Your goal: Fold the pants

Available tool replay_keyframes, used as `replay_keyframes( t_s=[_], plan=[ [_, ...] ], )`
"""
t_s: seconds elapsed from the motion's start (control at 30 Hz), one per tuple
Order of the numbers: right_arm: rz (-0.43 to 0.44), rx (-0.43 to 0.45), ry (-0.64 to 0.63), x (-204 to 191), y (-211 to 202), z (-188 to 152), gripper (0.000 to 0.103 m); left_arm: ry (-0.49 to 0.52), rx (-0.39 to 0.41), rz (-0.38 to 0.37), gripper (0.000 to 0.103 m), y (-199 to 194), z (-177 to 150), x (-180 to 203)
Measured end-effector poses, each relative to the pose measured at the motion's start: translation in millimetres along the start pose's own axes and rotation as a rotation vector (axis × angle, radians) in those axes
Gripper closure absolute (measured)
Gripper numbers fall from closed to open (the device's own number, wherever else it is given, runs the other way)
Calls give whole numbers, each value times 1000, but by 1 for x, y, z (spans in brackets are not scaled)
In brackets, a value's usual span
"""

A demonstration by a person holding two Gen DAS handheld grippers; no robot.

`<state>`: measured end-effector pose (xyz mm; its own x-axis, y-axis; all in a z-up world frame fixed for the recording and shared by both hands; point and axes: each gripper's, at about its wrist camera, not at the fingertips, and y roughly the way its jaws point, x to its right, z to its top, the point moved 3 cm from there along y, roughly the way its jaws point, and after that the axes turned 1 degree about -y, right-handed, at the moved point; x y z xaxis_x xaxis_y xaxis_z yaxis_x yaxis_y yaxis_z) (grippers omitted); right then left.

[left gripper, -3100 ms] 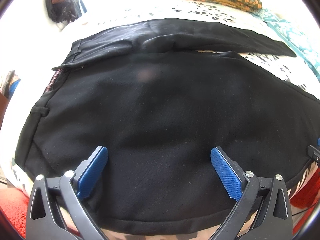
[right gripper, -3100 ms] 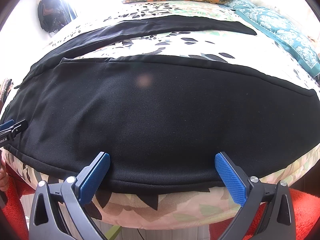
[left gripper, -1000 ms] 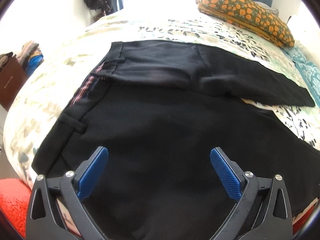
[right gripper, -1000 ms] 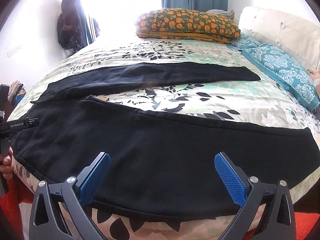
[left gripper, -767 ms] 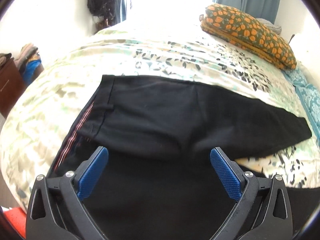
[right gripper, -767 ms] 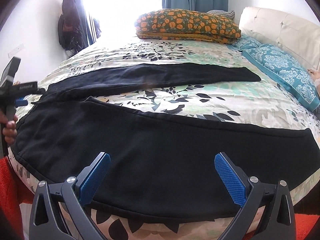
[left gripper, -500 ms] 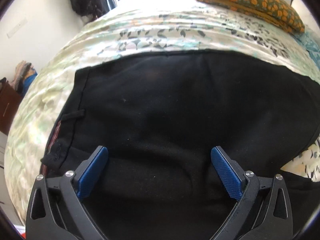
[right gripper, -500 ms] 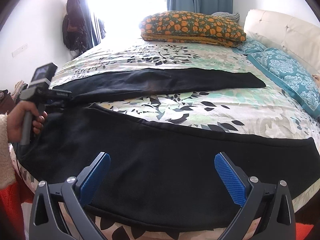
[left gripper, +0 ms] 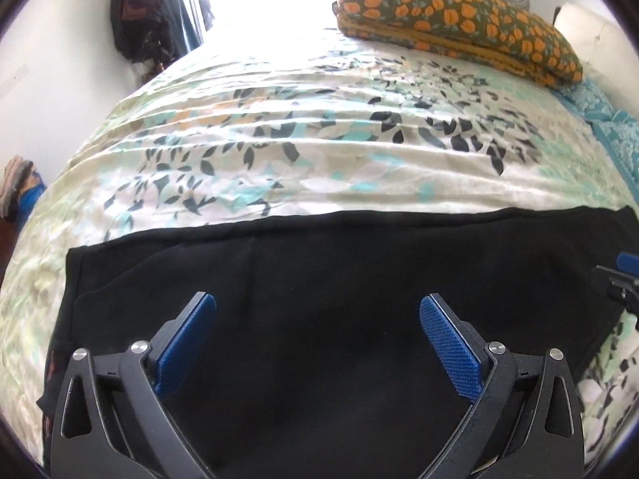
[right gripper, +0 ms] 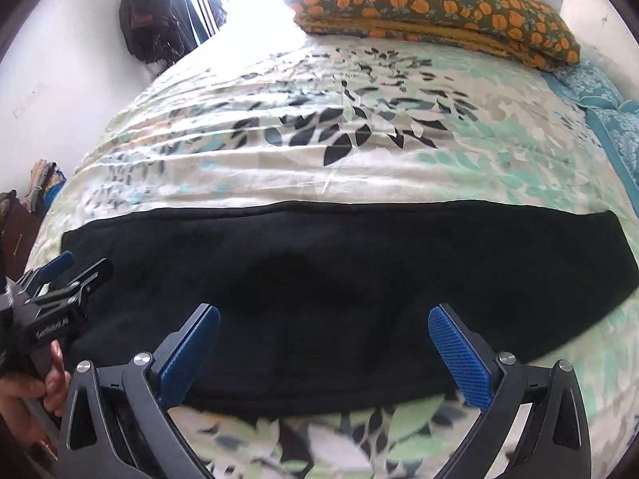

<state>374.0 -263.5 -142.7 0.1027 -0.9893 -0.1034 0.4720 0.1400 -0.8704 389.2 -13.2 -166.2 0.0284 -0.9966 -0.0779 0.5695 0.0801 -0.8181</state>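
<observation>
The black pants [left gripper: 319, 271] lie flat across the floral bedsheet [left gripper: 303, 139]; their waist end with a striped lining is at the left. In the right wrist view the pants [right gripper: 339, 271] show as one long black band ending at the right. My left gripper [left gripper: 317, 301] hovers open over the waist part, nothing between its blue pads. My right gripper [right gripper: 324, 312] stands open over the band's near edge, also holding nothing. The left gripper [right gripper: 60, 279] appears at the left in the right wrist view, held by a hand [right gripper: 32, 383]. The right gripper [left gripper: 623, 275] peeks in at the right edge of the left wrist view.
An orange-flowered folded blanket [left gripper: 459, 20] lies at the far end of the bed, and teal pillows [right gripper: 615, 127] at the right. A dark bag [left gripper: 139, 28] hangs on the wall at the back left. Bare sheet stretches beyond the pants.
Both grippers moved forward over the bed, still open. Two spread legs showed before; now only one black band is in view with bare sheet behind it.
</observation>
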Motion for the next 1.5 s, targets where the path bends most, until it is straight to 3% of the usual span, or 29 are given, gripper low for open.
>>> replay_keyframes(
  t_s=[0.07,0.1,0.13,0.23,0.33,0.43,0.5,0.57,0.63,0.77,0.8,0.83,0.87,0.93,1.07,1.2,1.33,1.43,1.5],
  plan=[
    [4,-96,68,21,42,5,0,35,-60,43,1,28,-9,6],
    [-1,-161,114,35,60,-1,0,25,-77,21,0,38,-14,5],
    [-5,-198,126,47,71,-5,0,-6,-41,-9,0,34,-17,0],
    [-38,-87,6,74,41,4,0,-11,-7,-19,0,28,-21,-3],
    [-127,-15,-26,147,8,21,0,-10,17,-16,0,28,-23,-1],
    [-274,-27,148,263,-6,37,0,1,36,0,0,28,-24,2],
    [-275,-28,322,332,-9,40,0,2,45,4,1,29,-26,3],
    [-284,-15,439,377,-8,36,0,2,54,3,1,30,-27,3],
    [-286,0,466,397,-4,38,0,-1,61,1,1,31,-28,2],
    [-263,-22,400,397,23,48,1,-6,71,-7,1,33,-29,2],
    [-264,-37,372,393,31,50,6,-7,72,-8,1,33,-29,2],
    [-252,-49,344,389,36,51,44,-6,73,-7,1,33,-29,2],
    [-270,-57,323,386,38,49,68,-6,74,-6,1,34,-29,2],
    [-261,-10,328,385,27,47,85,-4,75,-5,1,35,-29,2],
    [-214,104,316,360,-28,40,89,-3,71,-5,1,35,-29,3],
    [-105,246,250,296,-119,4,90,-11,30,-22,0,33,-25,0],
    [-3,326,202,219,-206,-81,90,-22,-138,-86,1,14,-23,-7],
    [43,345,246,179,-243,-165,90,-63,-122,-200,1,-26,-40,-28],
    [43,330,303,161,-248,-219,90,-54,-136,-209,1,-42,-55,-39]
  ],
)
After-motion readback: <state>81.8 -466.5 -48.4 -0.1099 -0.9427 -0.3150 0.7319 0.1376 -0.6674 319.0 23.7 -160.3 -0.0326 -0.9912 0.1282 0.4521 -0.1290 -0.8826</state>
